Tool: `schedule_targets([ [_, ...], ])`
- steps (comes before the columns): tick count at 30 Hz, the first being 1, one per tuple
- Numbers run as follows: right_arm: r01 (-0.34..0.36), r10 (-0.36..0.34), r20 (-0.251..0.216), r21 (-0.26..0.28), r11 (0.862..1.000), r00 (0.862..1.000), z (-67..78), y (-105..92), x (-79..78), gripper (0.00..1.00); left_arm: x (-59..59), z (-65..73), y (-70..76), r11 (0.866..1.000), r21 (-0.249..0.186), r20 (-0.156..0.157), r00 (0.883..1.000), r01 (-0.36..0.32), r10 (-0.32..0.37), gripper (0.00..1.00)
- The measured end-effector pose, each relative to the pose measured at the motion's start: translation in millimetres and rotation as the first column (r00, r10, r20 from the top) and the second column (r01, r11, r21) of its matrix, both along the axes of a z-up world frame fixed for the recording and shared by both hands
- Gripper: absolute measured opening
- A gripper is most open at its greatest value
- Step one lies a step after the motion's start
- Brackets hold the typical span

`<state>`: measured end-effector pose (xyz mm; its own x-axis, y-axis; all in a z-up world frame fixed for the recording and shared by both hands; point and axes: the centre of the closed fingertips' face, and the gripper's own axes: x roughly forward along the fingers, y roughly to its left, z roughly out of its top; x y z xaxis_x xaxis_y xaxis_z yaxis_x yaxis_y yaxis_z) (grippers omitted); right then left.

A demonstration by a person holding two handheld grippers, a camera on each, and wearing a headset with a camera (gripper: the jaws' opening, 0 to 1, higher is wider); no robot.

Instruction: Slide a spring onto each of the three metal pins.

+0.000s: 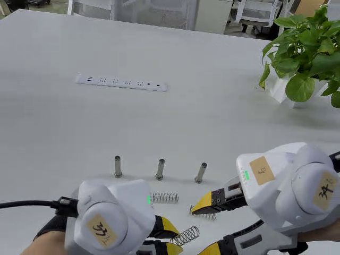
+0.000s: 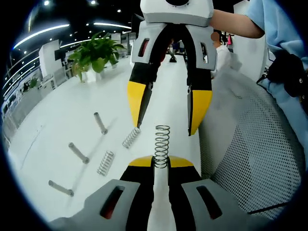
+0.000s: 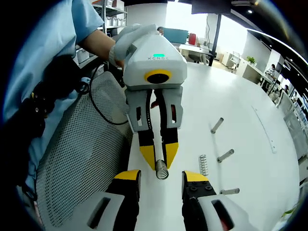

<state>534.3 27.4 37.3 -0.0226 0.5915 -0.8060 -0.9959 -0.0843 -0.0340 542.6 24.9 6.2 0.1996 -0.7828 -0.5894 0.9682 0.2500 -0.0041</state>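
the left gripper [image 2: 161, 162] is clamped on one end of a spring [image 2: 162, 142], near the three bare pins [image 1: 160, 169]. two more springs [image 1: 164, 197] lie on the desk [image 1: 159, 122]. the right gripper [image 1: 202, 229] is apart, facing its free end. risk: held by so little, the spring may bend or flick away.

A broad, pale grey counter [image 1: 159, 127] stretches to its far edge, with white chairs [image 1: 255, 13] standing behind it. A white power strip [image 1: 121, 83] lies flat in the counter's far left part. A leafy green plant [image 1: 305, 50] in a white pot [image 1: 277, 87] stands by the right edge. In the left gripper view the ceiling is dark, crossed by long light strips [image 2: 45, 32], and a grey mesh chair [image 2: 255, 139] sits just beside the counter's near edge. The right gripper view shows shelving [image 3: 113, 17] and more white desks [image 3: 204, 50] further back.
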Motion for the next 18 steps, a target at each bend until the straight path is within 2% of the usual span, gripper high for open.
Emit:
schedule_targets([
  [10,-0.048,0.048,-0.028,-0.008,0.999,0.998,-4.1,5.7,-4.7,0.16,-1.7,5.0,-5.5,1.000,0.002,0.022,0.999,0.030,-0.030,0.06],
  [18,-0.067,0.066,-0.023,-0.028,0.997,0.998,-9.4,4.7,-4.7,0.12,-2.3,8.7,-7.5,0.999,-0.007,0.031,0.999,0.035,-0.035,0.06],
])
